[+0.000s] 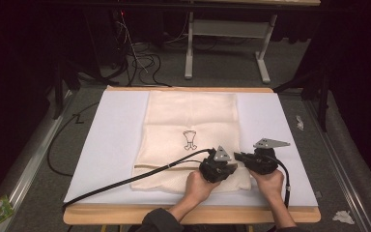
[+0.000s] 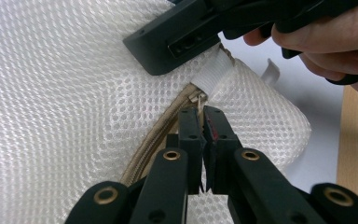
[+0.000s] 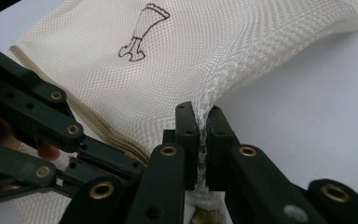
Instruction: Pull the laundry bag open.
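Claws clamp: left claw [image 2: 201,122] on zipper pull [image 2: 198,99], right claw [image 3: 202,122] on mesh bag [image 3: 200,51] edge.

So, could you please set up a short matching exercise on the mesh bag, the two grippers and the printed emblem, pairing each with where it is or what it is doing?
Things:
1. left gripper
2. right gripper
3. printed emblem
4. mesh bag

States or places:
A. lies flat on the white sheet
B. shut on the zipper pull
C. shut on a fold of mesh at the bag's corner
D. sits near the middle of the bag

Pairs: 1-B, 2-C, 3-D, 4-A
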Motion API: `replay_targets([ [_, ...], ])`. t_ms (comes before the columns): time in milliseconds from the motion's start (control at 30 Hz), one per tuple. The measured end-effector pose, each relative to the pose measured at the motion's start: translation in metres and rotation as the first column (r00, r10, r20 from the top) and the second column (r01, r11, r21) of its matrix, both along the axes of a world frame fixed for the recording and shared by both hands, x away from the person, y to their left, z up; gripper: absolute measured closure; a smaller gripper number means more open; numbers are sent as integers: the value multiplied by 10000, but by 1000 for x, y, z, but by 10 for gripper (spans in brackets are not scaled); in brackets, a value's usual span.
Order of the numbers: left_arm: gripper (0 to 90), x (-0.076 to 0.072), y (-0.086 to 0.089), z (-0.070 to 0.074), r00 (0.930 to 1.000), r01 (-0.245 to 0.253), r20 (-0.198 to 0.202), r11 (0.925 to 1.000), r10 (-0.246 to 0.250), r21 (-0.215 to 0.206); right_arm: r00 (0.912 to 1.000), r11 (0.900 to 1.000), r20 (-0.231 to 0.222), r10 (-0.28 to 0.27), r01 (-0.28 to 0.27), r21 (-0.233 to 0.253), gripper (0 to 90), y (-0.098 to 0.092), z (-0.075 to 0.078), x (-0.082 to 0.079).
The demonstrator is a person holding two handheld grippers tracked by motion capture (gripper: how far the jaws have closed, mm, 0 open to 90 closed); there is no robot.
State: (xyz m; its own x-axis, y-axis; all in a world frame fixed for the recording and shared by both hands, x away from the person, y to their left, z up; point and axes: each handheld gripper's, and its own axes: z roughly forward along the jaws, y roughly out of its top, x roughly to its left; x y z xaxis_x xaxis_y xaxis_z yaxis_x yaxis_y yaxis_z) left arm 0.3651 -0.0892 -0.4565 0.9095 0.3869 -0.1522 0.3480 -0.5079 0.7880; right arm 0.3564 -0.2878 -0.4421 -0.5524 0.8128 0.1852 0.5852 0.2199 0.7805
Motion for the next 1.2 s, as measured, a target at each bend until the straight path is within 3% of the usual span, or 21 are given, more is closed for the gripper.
replay_targets([
  [100,871,-1,1,2,9999,-66,100,9999,65,81,10000,10000,38,42,-42,-38,878,1,0,0],
  [367,872,2,3,5,9996,-159,-224,9998,162,138,9997,9996,148,175,-172,-212,879,1,1,0],
  [467,873,3,7,7,9993,-357,-49,9985,360,425,9997,9999,218,101,-98,-119,881,-1,3,-1],
  [667,873,2,12,9,9992,-382,120,9986,378,360,9997,9996,189,181,-177,-234,881,-2,7,0],
  [867,872,2,15,12,9985,-435,372,9975,414,562,9998,9999,184,79,-77,-89,880,-3,6,0],
  [1067,872,5,18,9,9989,-462,50,9986,461,275,9997,9992,204,164,-156,-358,880,-2,8,2],
  [1200,872,4,22,16,9986,-454,290,9985,445,309,9996,9996,238,128,-122,-251,880,-2,9,2],
])
